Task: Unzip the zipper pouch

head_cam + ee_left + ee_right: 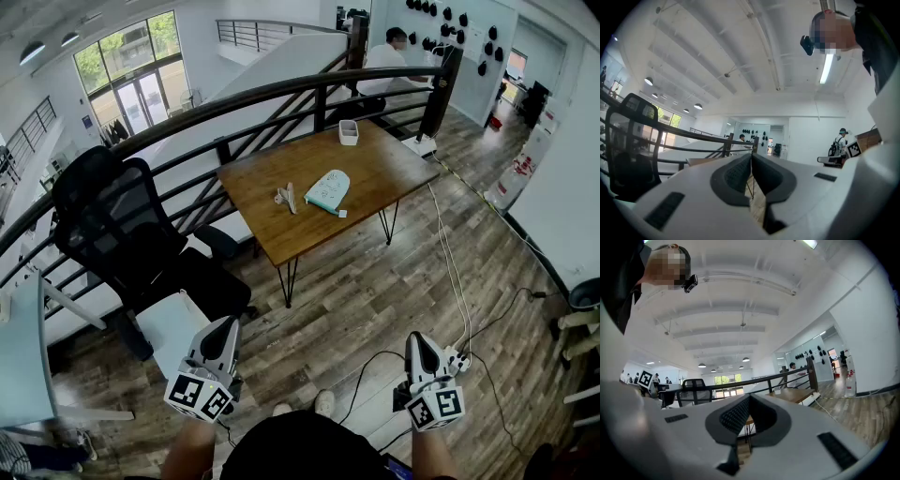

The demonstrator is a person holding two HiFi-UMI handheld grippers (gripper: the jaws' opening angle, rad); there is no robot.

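A pale mint zipper pouch point(327, 190) lies flat on the wooden table point(281, 230), far ahead of me in the head view. My left gripper point(225, 323) is held low at the bottom left, well short of the table, its jaws shut with nothing between them. My right gripper point(417, 344) hangs at the bottom right over the floor, also shut and empty. In the left gripper view the shut gripper point(751, 155) points level toward the railing; in the right gripper view the shut gripper point(749, 398) points level toward the table point(794, 395). The pouch is not visible in either gripper view.
A small beige object point(287, 198) lies left of the pouch and a white container point(349, 132) stands at the table's far edge. A black office chair point(112, 220) stands at the left by the dark railing point(281, 94). Cables point(450, 272) run across the wooden floor. A person point(384, 58) sits beyond the railing.
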